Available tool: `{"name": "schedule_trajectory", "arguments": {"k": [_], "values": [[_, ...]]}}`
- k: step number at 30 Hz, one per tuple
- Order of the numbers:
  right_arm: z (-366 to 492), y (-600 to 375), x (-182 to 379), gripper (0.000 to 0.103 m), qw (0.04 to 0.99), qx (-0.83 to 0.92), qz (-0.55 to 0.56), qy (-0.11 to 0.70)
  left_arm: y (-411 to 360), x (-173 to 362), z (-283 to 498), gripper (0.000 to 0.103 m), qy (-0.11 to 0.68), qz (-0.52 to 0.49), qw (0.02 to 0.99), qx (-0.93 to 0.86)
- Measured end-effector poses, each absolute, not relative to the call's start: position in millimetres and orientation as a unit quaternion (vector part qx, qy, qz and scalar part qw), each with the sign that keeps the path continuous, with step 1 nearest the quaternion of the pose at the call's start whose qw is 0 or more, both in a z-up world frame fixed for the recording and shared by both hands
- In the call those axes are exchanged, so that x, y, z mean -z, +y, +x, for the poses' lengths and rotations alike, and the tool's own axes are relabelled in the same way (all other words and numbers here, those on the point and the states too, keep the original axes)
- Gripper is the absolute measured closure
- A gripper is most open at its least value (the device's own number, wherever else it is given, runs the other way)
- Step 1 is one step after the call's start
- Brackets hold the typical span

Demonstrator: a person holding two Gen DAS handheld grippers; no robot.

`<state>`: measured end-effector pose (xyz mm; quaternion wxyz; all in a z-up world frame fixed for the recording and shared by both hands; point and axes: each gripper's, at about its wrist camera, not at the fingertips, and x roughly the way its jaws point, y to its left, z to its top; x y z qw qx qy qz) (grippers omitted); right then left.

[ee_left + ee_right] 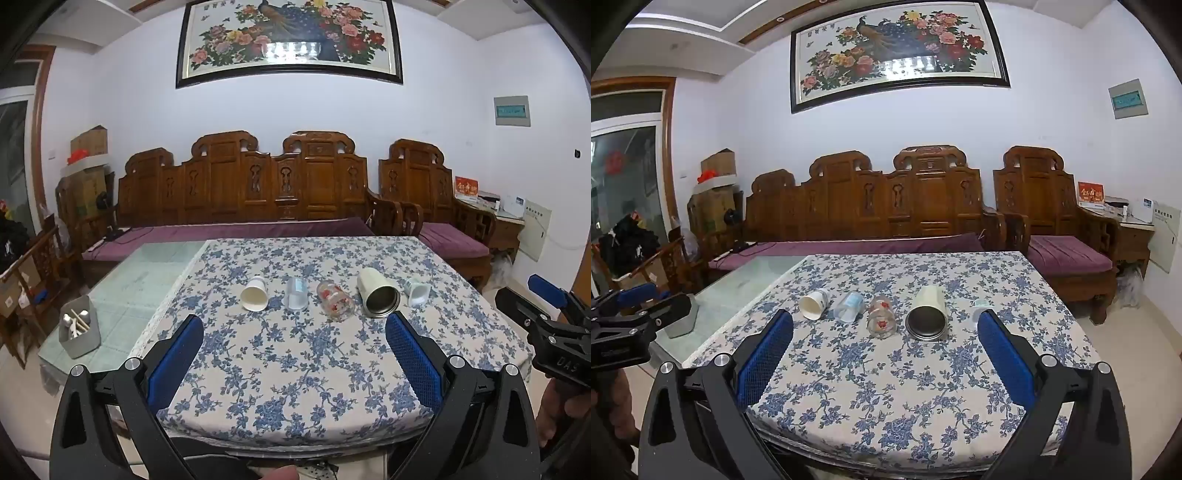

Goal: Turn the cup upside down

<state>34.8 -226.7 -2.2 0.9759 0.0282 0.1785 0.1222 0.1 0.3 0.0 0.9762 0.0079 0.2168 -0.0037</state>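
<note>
Five cups lie on their sides in a row across the middle of the counter (480,332), on a cloth printed with blue flowers. From the left: a white paper cup (254,293), a clear plastic cup (296,294), a glass tumbler with red print (335,300), a cream tumbler with a dark metal-lined mouth (377,297), and a small pale cup (417,291), which in the right wrist view is largely hidden behind a blue pad, so its shape is hard to judge.

The left gripper (293,330) and right gripper (884,328) both hover near the counter's near edge with jaws spread wide, holding nothing; the pads are blue and mesh-textured. Bare cloth lies between jaws and cups.

Left of the cloth, bare greenish glass carries a grey tub (79,334) of utensils near the edge.
</note>
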Motion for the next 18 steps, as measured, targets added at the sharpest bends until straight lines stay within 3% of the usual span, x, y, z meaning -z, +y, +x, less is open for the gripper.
{"name": "schedule_trajectory", "arguments": {"k": [18], "values": [[32.0,-227.8,-2.2,0.002,0.977,-0.121,0.03,0.172,0.5,-0.2,-0.3,0.008,0.212,0.008,0.977,0.003]]}}
